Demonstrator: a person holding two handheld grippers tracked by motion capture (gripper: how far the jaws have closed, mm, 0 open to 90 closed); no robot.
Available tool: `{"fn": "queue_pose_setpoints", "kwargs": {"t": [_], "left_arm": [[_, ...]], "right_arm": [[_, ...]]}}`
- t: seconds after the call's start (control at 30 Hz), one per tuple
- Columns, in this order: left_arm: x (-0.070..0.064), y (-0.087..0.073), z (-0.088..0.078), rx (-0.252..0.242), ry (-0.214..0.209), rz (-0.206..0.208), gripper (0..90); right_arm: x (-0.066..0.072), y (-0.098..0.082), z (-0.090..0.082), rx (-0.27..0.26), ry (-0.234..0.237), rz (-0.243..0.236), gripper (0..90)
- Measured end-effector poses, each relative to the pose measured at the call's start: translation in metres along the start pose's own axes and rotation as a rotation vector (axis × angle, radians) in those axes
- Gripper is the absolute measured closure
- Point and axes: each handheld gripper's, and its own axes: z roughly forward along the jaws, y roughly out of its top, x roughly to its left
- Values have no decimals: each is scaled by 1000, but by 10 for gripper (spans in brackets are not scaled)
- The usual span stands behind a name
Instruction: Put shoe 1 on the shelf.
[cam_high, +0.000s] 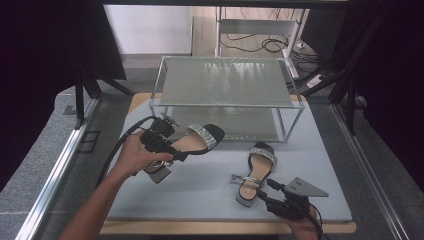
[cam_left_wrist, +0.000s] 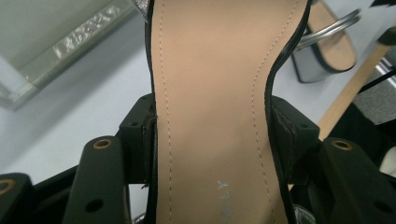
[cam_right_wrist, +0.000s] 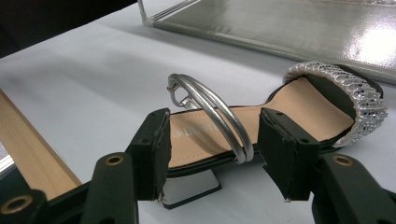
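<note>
A black block-heel sandal (cam_high: 202, 136) with a glittering silver toe strap hangs above the mat, toe toward the rack. My left gripper (cam_high: 175, 150) is shut on it. In the left gripper view the pads press both edges of its tan insole (cam_left_wrist: 210, 93) at the waist. The matching sandal (cam_high: 257, 167) lies on the mat at the front right, its silver ankle ring (cam_right_wrist: 210, 116) standing up. My right gripper (cam_high: 267, 190) is open beside that sandal's heel. In the right gripper view the sandal (cam_right_wrist: 308, 102) lies crosswise just beyond the pads (cam_right_wrist: 289, 154), and nothing is clamped.
A two-level rack (cam_high: 225, 82) with silvery shelves stands at the back of the pale mat (cam_high: 200, 192). The mat lies on a wooden table whose front edge (cam_high: 200, 227) runs close to my right hand. Metal frame rails flank both sides.
</note>
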Motion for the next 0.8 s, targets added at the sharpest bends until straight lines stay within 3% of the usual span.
{"fn": "queue_pose_setpoints", "kwargs": {"t": [0.5,0.8], "left_arm": [[-4,33,-18,-13,-42,25,424],[-3,45,-26,-24,-58,26,424]], "right_arm": [[0,0,0,7,2,1,449],[-1,-1,0,13,4,2,449]]}}
